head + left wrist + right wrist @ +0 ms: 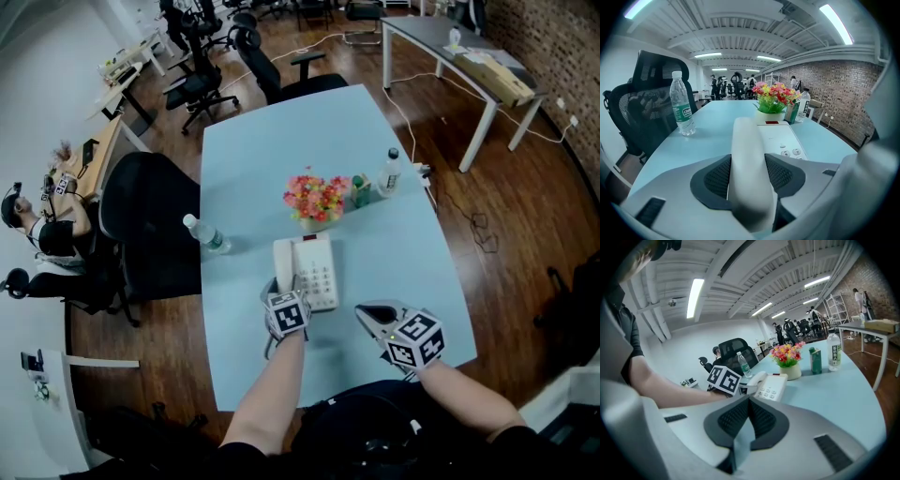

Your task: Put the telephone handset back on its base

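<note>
Head view, left to right: a water bottle (208, 235) is stood near the left edge of the table (394, 262). Next, the handset (283, 264) is seen lying along the left side of the base (319, 272), right over its cradle. Whether it's fully seated can't be told from up here. The left gripper (748, 176) is clamped on the handset's near end, with both dark pads pressed against its sides. Flowers (316, 197) are parked just behind the base. The right gripper (749, 413) is squeezed closed with nothing in it and is held off to the right above the table, apart from the phone.

Handling-wise, the handset is judged to be light, stiff plastic, smooth and rounded, so probably a bit slippery. It's best gripped across the narrow straight part rather than the bulged ends. No cord can be made out.
</note>
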A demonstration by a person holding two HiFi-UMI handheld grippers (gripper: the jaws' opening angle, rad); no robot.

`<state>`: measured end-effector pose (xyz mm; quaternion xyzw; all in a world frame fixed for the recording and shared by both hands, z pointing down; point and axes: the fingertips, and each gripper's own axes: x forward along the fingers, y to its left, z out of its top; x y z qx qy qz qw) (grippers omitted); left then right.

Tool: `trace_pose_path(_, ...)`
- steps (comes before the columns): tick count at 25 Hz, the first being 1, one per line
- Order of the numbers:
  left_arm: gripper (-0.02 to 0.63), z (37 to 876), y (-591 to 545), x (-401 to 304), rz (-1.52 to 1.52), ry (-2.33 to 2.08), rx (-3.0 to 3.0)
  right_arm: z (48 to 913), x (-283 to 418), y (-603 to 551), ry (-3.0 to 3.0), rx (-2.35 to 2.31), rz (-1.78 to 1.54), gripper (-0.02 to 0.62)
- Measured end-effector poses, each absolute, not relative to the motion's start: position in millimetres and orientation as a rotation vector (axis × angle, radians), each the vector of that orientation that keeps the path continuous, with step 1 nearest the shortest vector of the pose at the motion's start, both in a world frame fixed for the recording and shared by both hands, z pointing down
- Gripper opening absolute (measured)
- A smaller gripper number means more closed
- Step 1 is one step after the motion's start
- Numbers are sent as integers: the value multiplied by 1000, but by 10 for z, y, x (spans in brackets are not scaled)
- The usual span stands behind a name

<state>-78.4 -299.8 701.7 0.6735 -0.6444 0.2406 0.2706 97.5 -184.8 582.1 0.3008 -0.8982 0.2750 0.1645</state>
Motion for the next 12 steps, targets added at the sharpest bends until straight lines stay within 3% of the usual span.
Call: trace_pose_path(12,230,6974,-2971,-750,700,-1720,1856,5794,941,-1839,-2569,852,779,20)
